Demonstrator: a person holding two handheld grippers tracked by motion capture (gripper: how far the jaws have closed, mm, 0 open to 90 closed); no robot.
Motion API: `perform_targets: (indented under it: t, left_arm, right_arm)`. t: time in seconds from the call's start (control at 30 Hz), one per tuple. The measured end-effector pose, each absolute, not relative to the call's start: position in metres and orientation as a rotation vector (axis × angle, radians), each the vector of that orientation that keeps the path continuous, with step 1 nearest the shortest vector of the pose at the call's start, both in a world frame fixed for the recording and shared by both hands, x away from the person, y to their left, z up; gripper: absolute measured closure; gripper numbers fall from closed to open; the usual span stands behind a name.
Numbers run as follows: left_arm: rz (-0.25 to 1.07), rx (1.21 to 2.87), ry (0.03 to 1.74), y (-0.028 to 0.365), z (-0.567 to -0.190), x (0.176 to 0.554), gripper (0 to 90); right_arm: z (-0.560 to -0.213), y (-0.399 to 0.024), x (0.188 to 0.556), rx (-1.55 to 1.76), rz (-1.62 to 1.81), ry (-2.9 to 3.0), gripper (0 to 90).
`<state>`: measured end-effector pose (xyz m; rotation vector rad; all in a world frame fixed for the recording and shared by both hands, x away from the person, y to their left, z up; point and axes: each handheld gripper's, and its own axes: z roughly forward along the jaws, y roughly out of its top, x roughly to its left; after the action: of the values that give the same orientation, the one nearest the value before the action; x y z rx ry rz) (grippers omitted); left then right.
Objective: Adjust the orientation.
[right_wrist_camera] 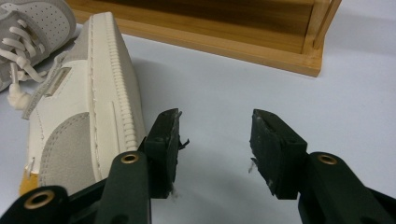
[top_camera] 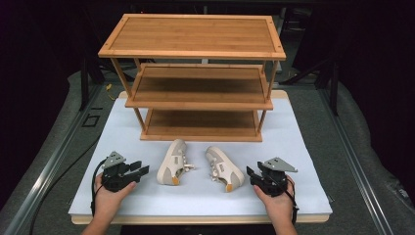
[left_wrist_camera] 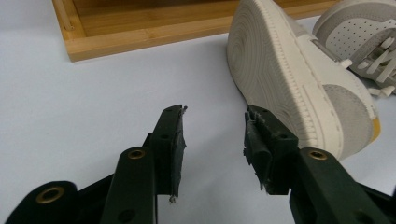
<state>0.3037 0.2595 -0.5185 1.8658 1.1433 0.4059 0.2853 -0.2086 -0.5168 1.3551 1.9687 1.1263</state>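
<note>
High view: two pale sneakers lie on their sides on the white desk mat (top_camera: 303,147), near the middle, just in front of the wooden shoe rack (top_camera: 195,73) standing at the back edge. Left shoe (top_camera: 172,162) and right shoe (top_camera: 224,168) have soles turned outward toward the grippers, laces facing each other in the middle, close but apart. Left gripper (top_camera: 139,169) sits near the front-left part of the mat, jaws apart, nothing between them; right gripper (top_camera: 250,172) near front-right, jaws likewise apart and empty. Left gripper view: the left shoe's sole (left_wrist_camera: 280,79) is just beside the right-hand jaw, not clearly touching. Right gripper view: the right shoe (right_wrist_camera: 84,102) lies just beside the left-hand jaw. Risks, as a guess: shoes are on their sides, so a pinch on the broad sole may slip or spin the shoe; loose laces could snag a jaw; lifting toward a shelf could knock the rack's front rail or posts; the two grippers could crowd each other in the middle.
</note>
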Motion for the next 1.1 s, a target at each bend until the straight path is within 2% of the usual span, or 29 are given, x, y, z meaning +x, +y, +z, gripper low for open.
perform_targets:
  t: [0.67,0.8,1.1]
  left_arm:
    - [0.428,1.924,0.996,0.229,-0.495,0.285,82.3]
    - [0.412,1.937,0.98,0.223,-0.496,0.285,86.1]
    - [0.401,1.965,0.964,0.212,-0.499,0.287,88.3]
  right_arm:
    - [-0.512,-0.207,0.281,1.346,1.15,1.946,54.7]
    - [-0.513,-0.208,0.281,1.356,1.152,1.949,54.7]
    - [-0.513,-0.209,0.281,1.365,1.159,1.941,54.6]
